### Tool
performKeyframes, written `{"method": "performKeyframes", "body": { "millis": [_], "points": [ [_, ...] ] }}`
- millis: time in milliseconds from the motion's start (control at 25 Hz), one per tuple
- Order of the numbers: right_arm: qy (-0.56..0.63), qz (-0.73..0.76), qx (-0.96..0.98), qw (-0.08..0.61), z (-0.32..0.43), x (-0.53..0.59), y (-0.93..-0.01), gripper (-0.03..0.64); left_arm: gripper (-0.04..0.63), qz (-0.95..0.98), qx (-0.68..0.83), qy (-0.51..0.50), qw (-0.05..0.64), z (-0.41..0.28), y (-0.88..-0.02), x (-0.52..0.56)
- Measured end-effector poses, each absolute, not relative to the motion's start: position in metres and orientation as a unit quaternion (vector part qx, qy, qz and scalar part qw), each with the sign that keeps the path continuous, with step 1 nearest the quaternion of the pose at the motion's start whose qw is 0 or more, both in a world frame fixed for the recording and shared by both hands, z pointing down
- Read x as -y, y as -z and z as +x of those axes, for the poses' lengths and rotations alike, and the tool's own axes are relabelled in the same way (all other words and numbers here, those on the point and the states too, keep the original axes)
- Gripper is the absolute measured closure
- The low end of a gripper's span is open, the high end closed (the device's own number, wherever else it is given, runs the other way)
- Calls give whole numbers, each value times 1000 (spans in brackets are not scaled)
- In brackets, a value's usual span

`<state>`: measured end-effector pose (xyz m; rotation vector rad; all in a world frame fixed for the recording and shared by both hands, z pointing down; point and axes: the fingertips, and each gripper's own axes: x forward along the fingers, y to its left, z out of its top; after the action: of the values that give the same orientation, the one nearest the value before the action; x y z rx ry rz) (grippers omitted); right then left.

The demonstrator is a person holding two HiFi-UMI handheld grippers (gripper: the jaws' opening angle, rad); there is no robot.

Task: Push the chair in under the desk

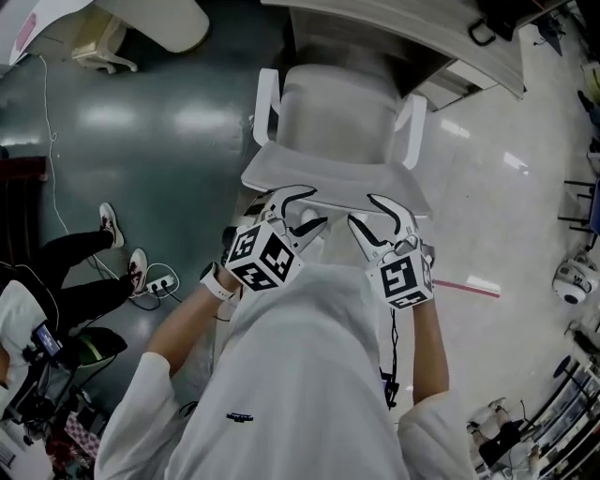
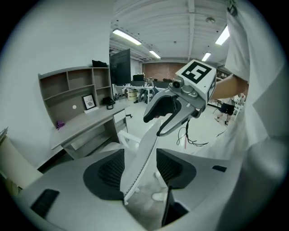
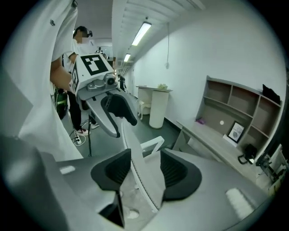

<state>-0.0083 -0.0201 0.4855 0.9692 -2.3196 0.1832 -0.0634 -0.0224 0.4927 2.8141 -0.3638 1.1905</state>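
Note:
A white chair (image 1: 337, 122) faces the grey desk (image 1: 403, 37), its seat partly under the desktop. Both grippers straddle the top edge of its backrest (image 1: 328, 183). My left gripper (image 1: 305, 208) is open, and in the left gripper view the thin backrest edge (image 2: 143, 149) runs up between the dark pads (image 2: 106, 173) with a gap on the right side. My right gripper (image 1: 364, 208) is open too; in the right gripper view the backrest (image 3: 143, 164) stands between its spread pads (image 3: 178, 173). Each gripper view shows the other gripper further along the edge.
A seated person's legs and shoes (image 1: 112, 248) and a power strip (image 1: 159, 281) lie on the dark floor at the left. A white pedestal table (image 1: 155, 23) stands at back left. Shelves (image 2: 74, 90) sit on the desk. Equipment (image 1: 574, 281) crowds the right edge.

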Motion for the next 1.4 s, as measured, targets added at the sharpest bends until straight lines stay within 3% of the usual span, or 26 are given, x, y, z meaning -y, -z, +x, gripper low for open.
{"method": "performKeyframes", "body": {
  "millis": [280,600,720,840,1400],
  "points": [
    [-77,296,876,374,-5,10,-530,414,382,890,91,-446,27,-64,-534,23],
    [-72,273,869,406,-6,11,-565,414,382,871,81,-485,-18,-63,-564,29],
    [-49,267,860,432,-7,11,-575,416,432,866,58,-495,-28,-60,-574,23],
    [-20,250,856,453,-8,9,-579,477,456,862,50,-502,-39,-60,-579,22],
    [-32,250,853,458,6,33,-584,492,457,863,65,-497,-70,-46,-582,49]
  ]
}}
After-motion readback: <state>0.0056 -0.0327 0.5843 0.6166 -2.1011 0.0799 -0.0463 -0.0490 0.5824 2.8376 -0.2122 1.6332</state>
